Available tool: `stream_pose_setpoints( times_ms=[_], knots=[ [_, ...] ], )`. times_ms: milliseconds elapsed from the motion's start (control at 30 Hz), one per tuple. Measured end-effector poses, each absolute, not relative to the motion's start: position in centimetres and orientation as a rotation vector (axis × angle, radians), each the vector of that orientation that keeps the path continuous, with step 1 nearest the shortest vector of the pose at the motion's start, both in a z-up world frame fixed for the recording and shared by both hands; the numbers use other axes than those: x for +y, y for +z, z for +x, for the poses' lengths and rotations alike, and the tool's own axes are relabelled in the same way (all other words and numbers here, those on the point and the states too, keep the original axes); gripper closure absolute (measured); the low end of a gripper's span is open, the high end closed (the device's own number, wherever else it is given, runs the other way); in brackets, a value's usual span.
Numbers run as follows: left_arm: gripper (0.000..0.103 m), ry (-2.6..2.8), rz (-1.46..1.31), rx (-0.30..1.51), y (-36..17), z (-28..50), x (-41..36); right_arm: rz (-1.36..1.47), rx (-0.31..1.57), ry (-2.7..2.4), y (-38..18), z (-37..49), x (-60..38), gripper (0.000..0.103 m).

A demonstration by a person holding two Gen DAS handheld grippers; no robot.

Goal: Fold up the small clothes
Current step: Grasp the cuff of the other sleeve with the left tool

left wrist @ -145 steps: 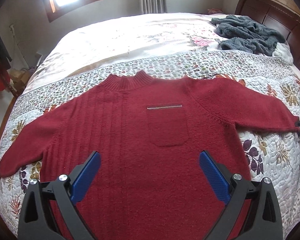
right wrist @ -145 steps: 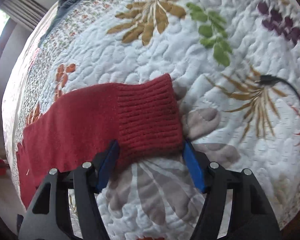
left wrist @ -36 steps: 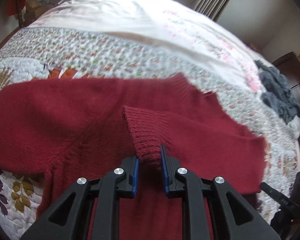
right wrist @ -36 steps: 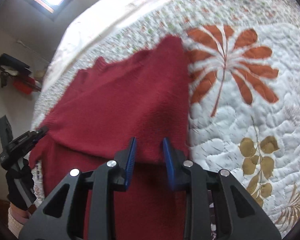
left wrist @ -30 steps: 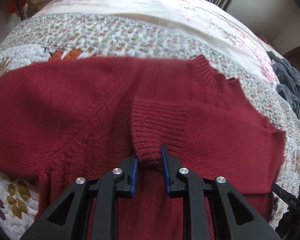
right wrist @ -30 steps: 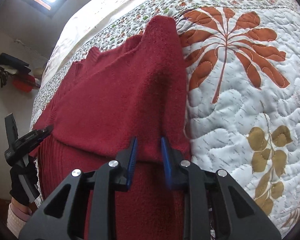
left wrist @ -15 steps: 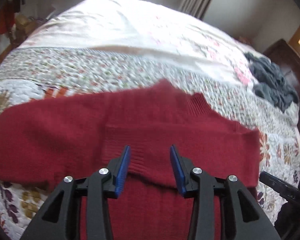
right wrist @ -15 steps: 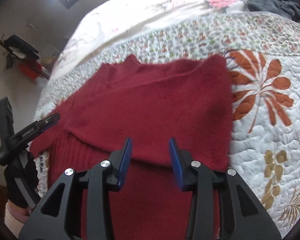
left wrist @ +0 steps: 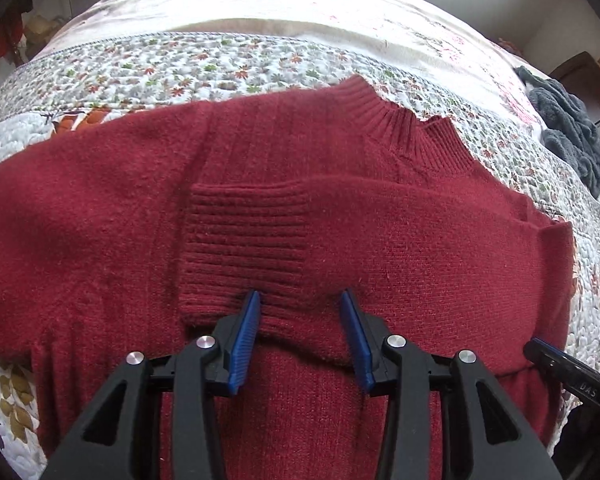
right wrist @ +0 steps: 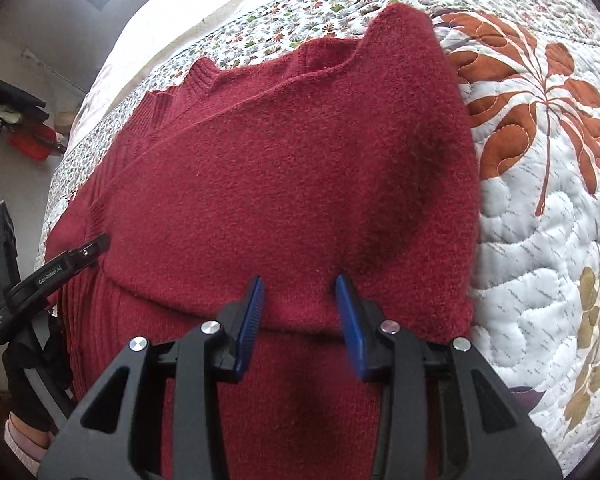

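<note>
- A red sweater [left wrist: 100,216] lies flat on the bed's floral quilt [left wrist: 228,64], its ribbed collar [left wrist: 396,124] toward the far edge of the quilt.
- One sleeve [left wrist: 400,248] is folded across the chest, and its ribbed cuff [left wrist: 244,240] rests near the middle of the body.
- The other sleeve [left wrist: 32,208] lies stretched out toward the quilt's side edge.
- The left gripper [left wrist: 300,332] hovers just over the lower edge of the folded sleeve; its blue pads stand apart and hold nothing, one pad at the hem of the cuff.
- The right gripper [right wrist: 298,320] sits at the lower edge of the same folded sleeve nearer the shoulder fold [right wrist: 440,160], its pads likewise spread with no cloth between them.
- In the right wrist view the left gripper [right wrist: 96,244] shows at the sweater's far side, held by a gloved hand [right wrist: 32,376].
- A grey blanket [left wrist: 568,128] is heaped at a far corner of the bed, well apart from the sweater.
</note>
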State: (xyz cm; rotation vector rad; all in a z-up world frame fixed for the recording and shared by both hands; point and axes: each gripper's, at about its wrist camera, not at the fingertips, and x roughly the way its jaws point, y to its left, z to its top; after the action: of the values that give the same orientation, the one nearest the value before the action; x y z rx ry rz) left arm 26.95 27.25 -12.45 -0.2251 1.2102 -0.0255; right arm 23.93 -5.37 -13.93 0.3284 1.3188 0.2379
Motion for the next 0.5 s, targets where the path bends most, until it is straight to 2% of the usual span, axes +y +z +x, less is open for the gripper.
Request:
stream_pose_setpoints(
  times_ms=[67, 167, 300, 500],
  knots=[
    [0.061, -0.032, -0.261, 1.203, -11.2, 26.5, 27.9, 0.349, 1.308, 0.234, -12.3, 23.5, -5.7, 0.065],
    [0.06, -0.053, -0.351, 1.123, -7.7, 24.4, 30.5, 0.376, 1.234, 0.281, -8.8, 21.8, -5.7, 0.055],
    [0.051, 0.015, -0.377, 1.026, -4.7, 19.9, 36.9, 0.339, 1.2, 0.343, -5.8, 18.4, -4.6, 0.05],
    [0.047, 0.262, -0.448, 1.034, -6.0, 13.7, 49.0, 0.266, 1.232, 0.383, -6.4, 14.7, -1.6, 0.048]
  ],
)
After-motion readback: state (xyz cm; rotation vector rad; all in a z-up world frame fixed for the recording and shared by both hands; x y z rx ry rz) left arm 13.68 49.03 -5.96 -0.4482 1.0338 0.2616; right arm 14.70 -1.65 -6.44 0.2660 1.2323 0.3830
